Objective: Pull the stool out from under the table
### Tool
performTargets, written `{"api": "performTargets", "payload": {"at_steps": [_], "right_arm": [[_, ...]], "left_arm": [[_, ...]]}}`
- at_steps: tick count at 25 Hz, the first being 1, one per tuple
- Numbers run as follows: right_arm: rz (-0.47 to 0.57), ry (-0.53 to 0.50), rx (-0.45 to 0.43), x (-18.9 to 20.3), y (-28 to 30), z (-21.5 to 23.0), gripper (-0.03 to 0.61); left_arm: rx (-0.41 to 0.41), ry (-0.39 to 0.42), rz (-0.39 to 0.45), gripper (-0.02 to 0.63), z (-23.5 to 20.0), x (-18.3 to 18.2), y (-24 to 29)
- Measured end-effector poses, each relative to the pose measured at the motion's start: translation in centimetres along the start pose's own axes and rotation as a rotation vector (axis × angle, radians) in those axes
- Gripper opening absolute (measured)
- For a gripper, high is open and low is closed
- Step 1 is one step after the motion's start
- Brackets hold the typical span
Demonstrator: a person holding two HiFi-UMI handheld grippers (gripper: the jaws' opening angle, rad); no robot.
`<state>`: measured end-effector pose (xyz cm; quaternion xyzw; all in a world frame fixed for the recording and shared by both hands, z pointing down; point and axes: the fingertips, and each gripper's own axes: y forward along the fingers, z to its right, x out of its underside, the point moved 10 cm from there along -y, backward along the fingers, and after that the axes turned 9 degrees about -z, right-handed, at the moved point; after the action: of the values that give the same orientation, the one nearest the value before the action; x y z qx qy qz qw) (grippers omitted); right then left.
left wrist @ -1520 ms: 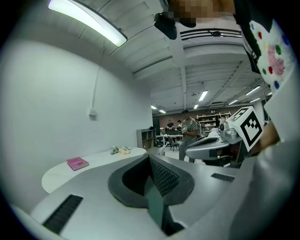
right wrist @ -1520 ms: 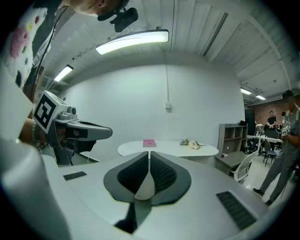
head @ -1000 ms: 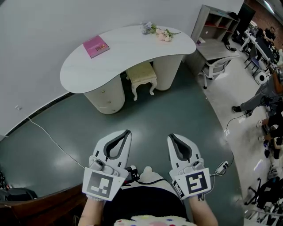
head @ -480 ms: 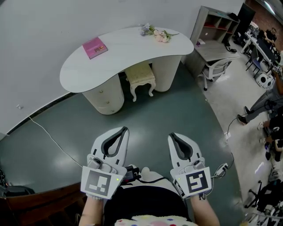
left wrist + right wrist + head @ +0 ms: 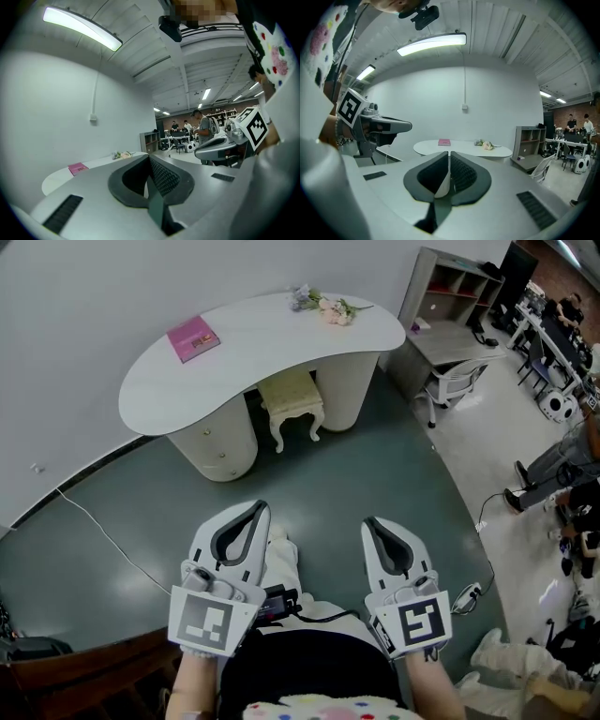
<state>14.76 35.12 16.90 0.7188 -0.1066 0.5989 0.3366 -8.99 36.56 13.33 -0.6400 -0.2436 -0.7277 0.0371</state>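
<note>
A cream stool (image 5: 292, 401) with carved legs stands tucked under the white kidney-shaped table (image 5: 262, 348), between its two round pedestals. My left gripper (image 5: 257, 510) and my right gripper (image 5: 371, 524) are held side by side low in the head view, well short of the table, both shut and empty. In the left gripper view the table (image 5: 89, 167) shows at the left beyond the shut left gripper (image 5: 149, 159). In the right gripper view the table (image 5: 461, 147) lies straight ahead past the right gripper (image 5: 449, 154). The stool is hidden in both gripper views.
On the table lie a pink book (image 5: 192, 338) and a bunch of flowers (image 5: 323, 306). A grey shelf unit (image 5: 450, 296) and a white chair (image 5: 455, 382) stand at the right. A thin cable (image 5: 98, 526) runs over the grey floor at the left. People stand at the far right.
Both grippers have drifted a little toward the table, and the table and stool sit slightly more to the left in the head view. A white trouser leg now shows between the grippers.
</note>
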Motion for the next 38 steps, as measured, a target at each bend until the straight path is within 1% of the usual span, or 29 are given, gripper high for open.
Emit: {"api": "performTargets", "payload": {"at_steps": [7,11,18,30,38], "right_arm": [[-0.003,0.001,0.031,-0.6,2.4,1.1,0.040],[-0.013,0.000,0.045,-1.0,4.8,2.1,0.040],[-0.030,0.001,0.048,-3.0,10.2,3.4,0.040],[-0.060,0.021,0.088,-6.9,19.2,6.6,0.040],[-0.071,0.027,0.097,-8.5,24.2,8.1,0.040]], "left_arm": [[0.033,0.009,0.013,0.017,-1.9,-0.3,3.0],[0.051,0.016,0.020,0.017,-3.5,-0.6,5.2],[0.080,0.013,0.024,0.017,-7.7,-1.6,9.4],[0.133,0.002,0.006,0.017,-14.9,-3.4,17.3],[0.148,0.006,0.001,0.017,-18.9,-4.2,21.0]]}}
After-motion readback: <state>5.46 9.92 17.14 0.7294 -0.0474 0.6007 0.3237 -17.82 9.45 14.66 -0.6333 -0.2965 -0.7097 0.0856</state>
